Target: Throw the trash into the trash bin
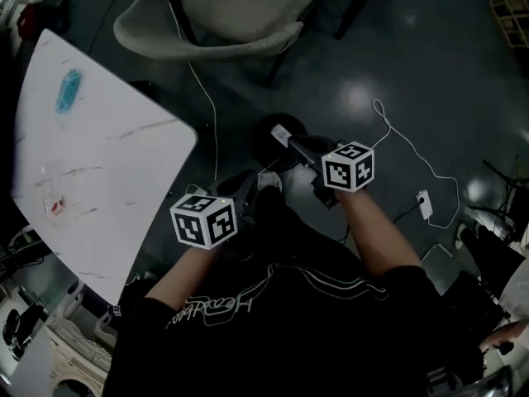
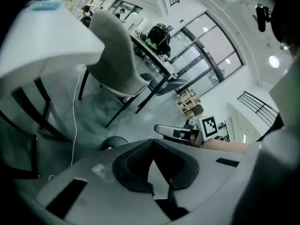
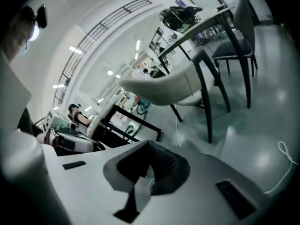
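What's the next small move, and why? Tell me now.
Probably swing the left gripper to the white table and open it: both it and the right gripper are shut and empty, while a blue item and a red-and-white scrap lie on that table.

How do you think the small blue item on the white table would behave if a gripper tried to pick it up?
The blue item looks like thin crinkled plastic, so probably light and floppy. Lying flat on the smooth white table, it may slide rather than lift.

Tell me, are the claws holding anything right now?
No. The left claw and the right claw are both shut, with nothing between them.
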Demonstrator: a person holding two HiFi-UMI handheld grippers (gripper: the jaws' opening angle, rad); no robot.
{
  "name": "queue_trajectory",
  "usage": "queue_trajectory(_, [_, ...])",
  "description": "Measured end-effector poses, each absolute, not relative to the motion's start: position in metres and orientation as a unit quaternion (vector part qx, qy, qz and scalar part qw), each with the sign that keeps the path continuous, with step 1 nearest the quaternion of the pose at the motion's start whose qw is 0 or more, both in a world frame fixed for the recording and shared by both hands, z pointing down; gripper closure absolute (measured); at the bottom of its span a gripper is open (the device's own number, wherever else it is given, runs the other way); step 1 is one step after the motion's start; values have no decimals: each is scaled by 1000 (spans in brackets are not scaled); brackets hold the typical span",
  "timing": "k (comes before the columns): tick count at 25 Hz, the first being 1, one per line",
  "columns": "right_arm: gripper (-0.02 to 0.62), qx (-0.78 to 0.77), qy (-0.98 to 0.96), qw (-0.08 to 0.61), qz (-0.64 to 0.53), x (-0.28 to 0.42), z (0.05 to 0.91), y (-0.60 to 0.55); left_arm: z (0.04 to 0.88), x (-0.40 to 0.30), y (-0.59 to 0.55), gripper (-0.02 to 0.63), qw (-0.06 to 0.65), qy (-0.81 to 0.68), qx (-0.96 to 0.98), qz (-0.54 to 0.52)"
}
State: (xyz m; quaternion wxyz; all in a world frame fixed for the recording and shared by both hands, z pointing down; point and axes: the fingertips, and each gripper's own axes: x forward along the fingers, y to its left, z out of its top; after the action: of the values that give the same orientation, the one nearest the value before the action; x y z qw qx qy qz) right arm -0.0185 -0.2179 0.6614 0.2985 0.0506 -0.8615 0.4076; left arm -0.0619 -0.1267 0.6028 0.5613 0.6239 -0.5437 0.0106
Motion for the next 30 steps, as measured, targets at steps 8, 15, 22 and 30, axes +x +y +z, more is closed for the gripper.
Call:
queue_trajectory(8, [563, -23, -914, 172, 366, -57, 474, -197, 481, -92, -108, 601, 434, -598, 674, 8])
queue_trajectory(15, [561, -103, -933, 110, 326, -106, 360, -144, 389, -135, -56, 601, 384, -664, 638, -65])
queue_trajectory(22, [561, -189, -951, 105, 221, -187, 294, -81, 331, -200, 20, 601, 301, -735, 600, -93])
queue_trajectory(30, [560, -260, -930, 129, 227, -279, 294, 14, 334, -287, 111, 601, 285, -771, 561, -98])
